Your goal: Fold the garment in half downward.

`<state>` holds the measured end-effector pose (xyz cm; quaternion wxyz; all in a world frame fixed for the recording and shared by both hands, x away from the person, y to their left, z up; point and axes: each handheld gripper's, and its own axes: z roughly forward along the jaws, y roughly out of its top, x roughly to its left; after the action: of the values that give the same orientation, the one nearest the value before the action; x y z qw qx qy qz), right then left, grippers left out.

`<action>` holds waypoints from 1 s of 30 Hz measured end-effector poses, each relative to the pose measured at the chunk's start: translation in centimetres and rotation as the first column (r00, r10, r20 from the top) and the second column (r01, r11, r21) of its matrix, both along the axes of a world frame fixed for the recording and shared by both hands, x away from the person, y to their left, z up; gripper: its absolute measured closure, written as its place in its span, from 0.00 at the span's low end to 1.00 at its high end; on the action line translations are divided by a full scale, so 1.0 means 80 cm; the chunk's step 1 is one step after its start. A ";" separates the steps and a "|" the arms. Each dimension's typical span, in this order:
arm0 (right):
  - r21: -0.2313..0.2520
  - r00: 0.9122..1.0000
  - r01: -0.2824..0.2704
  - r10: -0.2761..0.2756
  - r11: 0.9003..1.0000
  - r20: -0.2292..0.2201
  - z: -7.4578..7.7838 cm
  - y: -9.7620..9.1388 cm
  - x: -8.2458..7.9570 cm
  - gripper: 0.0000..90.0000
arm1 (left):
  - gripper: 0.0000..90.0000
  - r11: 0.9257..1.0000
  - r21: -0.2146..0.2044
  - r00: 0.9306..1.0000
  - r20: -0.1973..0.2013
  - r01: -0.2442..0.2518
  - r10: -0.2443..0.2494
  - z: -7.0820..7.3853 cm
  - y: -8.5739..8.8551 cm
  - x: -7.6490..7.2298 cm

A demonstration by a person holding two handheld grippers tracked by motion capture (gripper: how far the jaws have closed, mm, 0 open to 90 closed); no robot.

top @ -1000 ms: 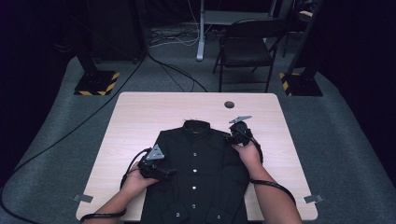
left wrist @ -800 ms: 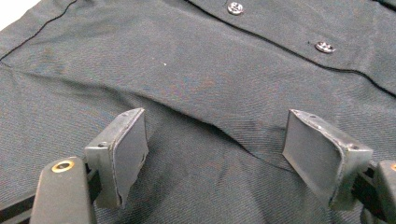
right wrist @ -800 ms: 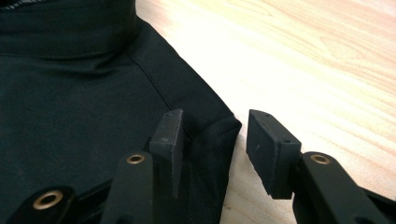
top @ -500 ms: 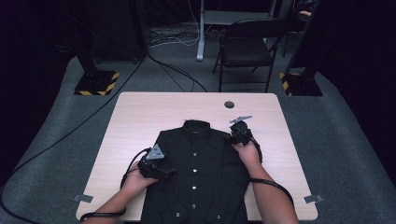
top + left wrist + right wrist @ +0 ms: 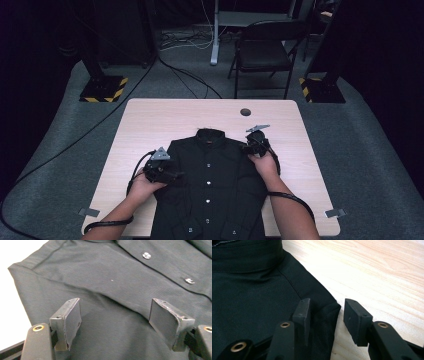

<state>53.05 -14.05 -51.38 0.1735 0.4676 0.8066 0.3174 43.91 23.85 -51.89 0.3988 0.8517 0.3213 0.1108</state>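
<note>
With the black shirt point(image 5: 212, 185) lying flat on the tabletop point(image 5: 150, 120), both tongs stood open, the left tongs point(image 5: 120, 317) above its front and the right tongs point(image 5: 327, 315) straddling its shoulder corner, so pinching seemed next.

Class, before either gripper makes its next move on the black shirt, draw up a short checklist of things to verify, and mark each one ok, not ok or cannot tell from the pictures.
1. Shirt lies flat, buttoned front up, on the table: ok.
2. Left gripper jaws stand apart over the fabric with nothing pinched: ok.
3. Right gripper jaws straddle the shirt's shoulder corner: ok.
4. Right pads pressing on that corner: not ok, a gap shows.
5. Buttons outside the left jaws: ok.
6. Sleeves folded under evenly: cannot tell.
</note>
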 end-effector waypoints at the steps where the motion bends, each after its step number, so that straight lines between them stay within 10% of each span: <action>1: 0.000 1.000 0.000 0.000 1.000 0.000 0.000 0.000 0.000 0.63 | 0.28 1.000 0.002 1.000 0.000 -0.006 0.006 0.001 0.000 0.002; 30: 0.007 1.000 -0.007 0.007 1.000 0.008 -0.001 -0.001 -0.001 0.65 | 0.33 0.996 0.036 0.997 0.011 -0.077 0.077 0.026 -0.015 0.057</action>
<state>52.96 -14.10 -51.47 0.1737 0.4640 0.8065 0.3226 48.50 22.62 -49.84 0.3803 0.8452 0.3501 0.1360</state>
